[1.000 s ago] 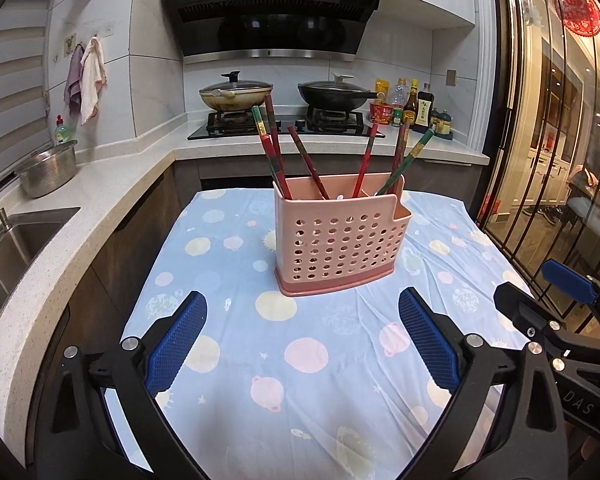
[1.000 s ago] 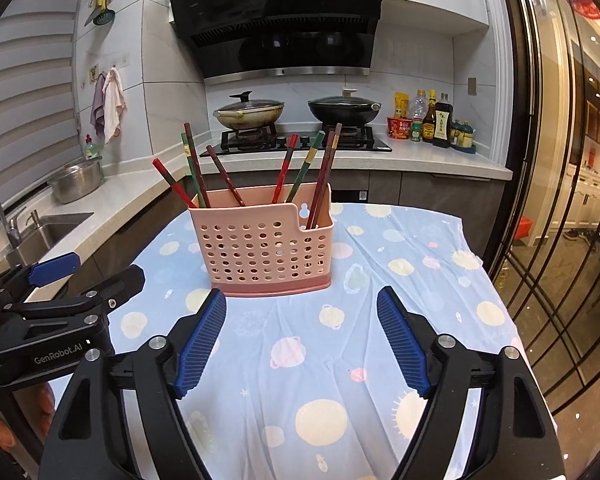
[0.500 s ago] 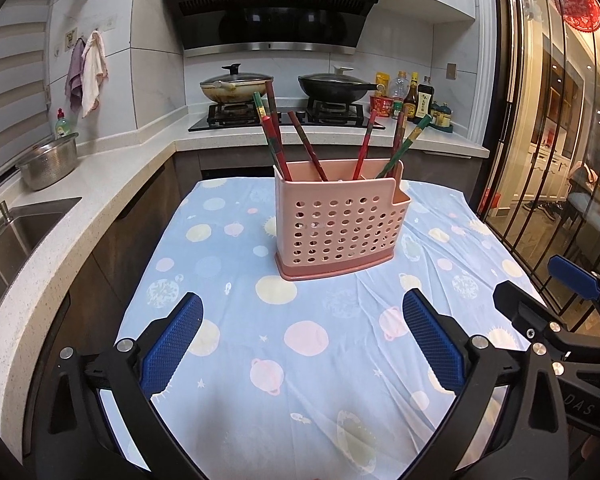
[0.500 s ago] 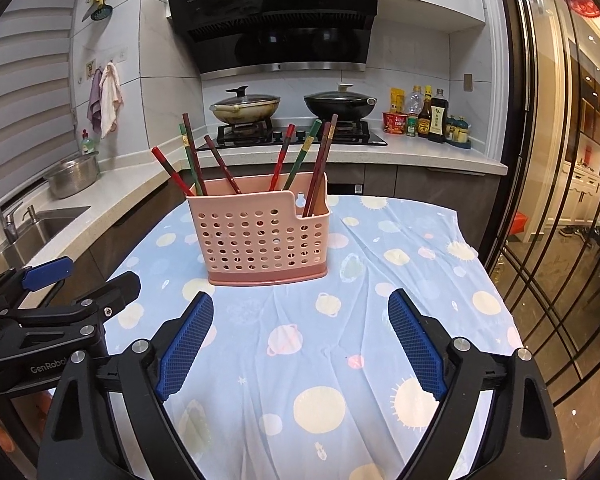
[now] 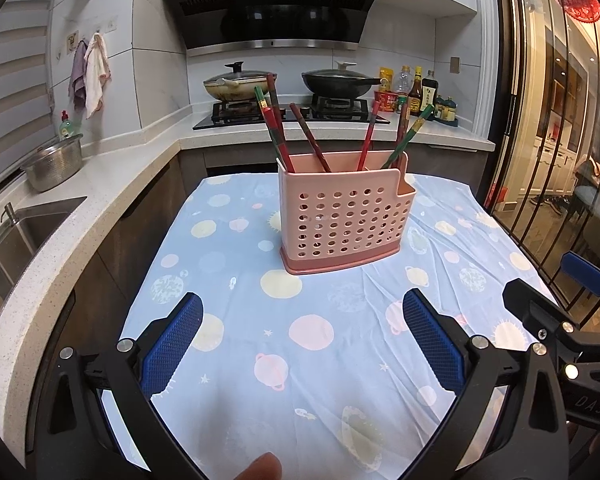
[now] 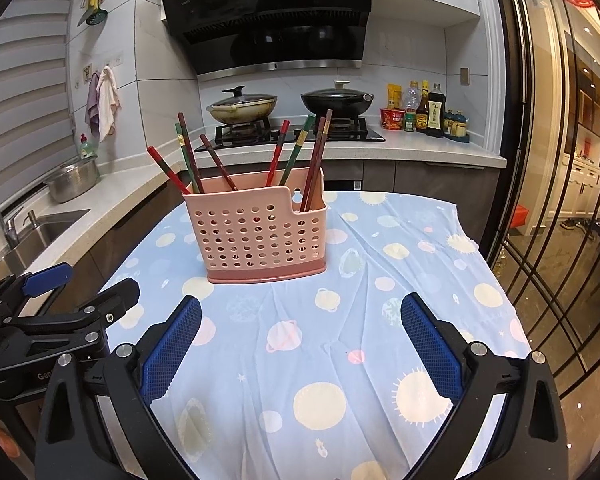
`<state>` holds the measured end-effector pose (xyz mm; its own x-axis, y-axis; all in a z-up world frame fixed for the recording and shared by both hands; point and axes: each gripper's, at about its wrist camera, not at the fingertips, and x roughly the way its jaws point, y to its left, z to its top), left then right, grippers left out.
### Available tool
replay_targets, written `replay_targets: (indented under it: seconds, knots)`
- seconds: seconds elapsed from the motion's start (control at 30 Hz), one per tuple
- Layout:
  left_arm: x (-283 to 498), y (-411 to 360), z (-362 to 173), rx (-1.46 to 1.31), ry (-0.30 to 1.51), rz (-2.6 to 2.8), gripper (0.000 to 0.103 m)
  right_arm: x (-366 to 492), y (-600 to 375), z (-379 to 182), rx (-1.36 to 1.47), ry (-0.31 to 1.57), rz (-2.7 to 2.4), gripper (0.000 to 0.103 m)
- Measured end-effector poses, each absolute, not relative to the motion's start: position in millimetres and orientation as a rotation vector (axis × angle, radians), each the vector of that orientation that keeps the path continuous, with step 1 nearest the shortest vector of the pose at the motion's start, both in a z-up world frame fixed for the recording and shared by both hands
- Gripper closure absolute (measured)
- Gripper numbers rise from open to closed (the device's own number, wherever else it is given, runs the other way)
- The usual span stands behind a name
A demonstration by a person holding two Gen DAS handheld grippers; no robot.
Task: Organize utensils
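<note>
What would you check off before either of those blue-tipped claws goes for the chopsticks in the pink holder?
1. Left gripper open and empty: ok, nothing sits between its blue pads.
2. Right gripper open and empty: ok, the same.
3. Pink perforated utensil holder upright on the tablecloth: ok, its base sits flat.
4. Chopsticks inside the holder: ok, all lean out of its top and none shows on the cloth.
5. Sorted by color or pair: not ok, red, green and dark sticks fan out mixed.
6. Path from grippers to holder: ok, only bare cloth lies between.
</note>
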<state>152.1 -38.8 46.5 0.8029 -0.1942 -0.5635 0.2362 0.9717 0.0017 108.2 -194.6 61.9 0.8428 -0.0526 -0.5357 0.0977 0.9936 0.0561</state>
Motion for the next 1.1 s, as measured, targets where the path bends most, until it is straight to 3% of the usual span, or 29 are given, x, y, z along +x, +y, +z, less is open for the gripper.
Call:
replay_targets:
  seconds: [1.1]
  knots:
    - [150.6,-40.2,43.1,0.076,0.599,-0.187,0.007,105.3,-193.5,55.4,0.068,0.581,-0.087,0.007]
